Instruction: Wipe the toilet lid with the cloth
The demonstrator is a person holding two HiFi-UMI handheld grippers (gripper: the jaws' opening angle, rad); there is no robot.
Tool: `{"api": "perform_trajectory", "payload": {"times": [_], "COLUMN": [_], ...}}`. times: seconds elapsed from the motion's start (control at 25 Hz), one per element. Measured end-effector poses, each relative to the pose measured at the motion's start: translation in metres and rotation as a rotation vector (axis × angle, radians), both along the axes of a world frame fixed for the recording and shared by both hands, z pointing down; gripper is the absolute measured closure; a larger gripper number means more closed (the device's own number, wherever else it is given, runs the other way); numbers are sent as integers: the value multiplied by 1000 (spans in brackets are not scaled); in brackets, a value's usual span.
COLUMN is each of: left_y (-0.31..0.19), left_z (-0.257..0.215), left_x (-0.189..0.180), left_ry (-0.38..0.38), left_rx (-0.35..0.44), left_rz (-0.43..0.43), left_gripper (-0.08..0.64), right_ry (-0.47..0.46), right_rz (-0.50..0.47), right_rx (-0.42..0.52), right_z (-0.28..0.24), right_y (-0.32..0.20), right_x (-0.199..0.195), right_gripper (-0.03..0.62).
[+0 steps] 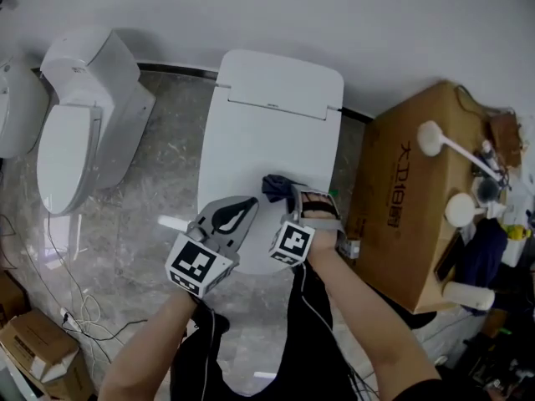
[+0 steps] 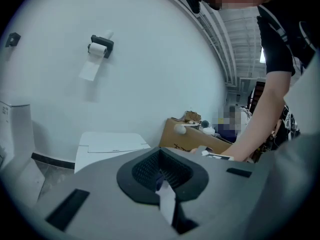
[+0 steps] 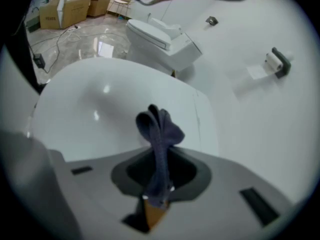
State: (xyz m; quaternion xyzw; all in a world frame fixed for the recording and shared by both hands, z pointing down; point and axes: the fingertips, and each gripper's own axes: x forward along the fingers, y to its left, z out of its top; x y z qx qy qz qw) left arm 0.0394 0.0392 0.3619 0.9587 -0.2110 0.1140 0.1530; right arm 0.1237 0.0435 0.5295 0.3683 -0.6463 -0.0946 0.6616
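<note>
The person wears a black short-sleeved top (image 2: 276,40), and the grey left gripper (image 1: 242,209) and the grey right gripper (image 1: 294,197) each have a black ribbed lining and a cube with black-and-white square markers (image 1: 199,266), with a thin cable (image 1: 306,295) at the right one.

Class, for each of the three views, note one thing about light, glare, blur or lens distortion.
Head view: even, soft light, and the glossy floor shows pale reflections. Left gripper view: strong fisheye bend with black corners. Right gripper view: same fisheye; the cloth near the lens is soft, and small glare spots sit on the toilet lid.
</note>
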Motion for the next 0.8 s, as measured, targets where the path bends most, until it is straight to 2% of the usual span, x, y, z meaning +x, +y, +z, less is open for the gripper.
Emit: {"api": "perform_trajectory", "payload": {"times": [0.16,0.36,0.6,0.8], "left_y": [-19,-46,-67,-86], "left_z": [3,15,28,28], "left_x": [27,56,90,100], "left_ry": [-7,-8,-22,-36], "left_rx": [-8,-69,-52,-47], "left_rz": [10,-14,15,8], "left_gripper": [548,548,548,548], "right_ry": [26,61,70,76], "right_rz": [7,2,-8,-1], "right_rx": [18,18,24,21], "right_z": [-6,-5,1,11], "right_y": [-47,-93,-136,-163], "right_x": [46,90,122,139], "right_gripper": [512,512,512,512]}}
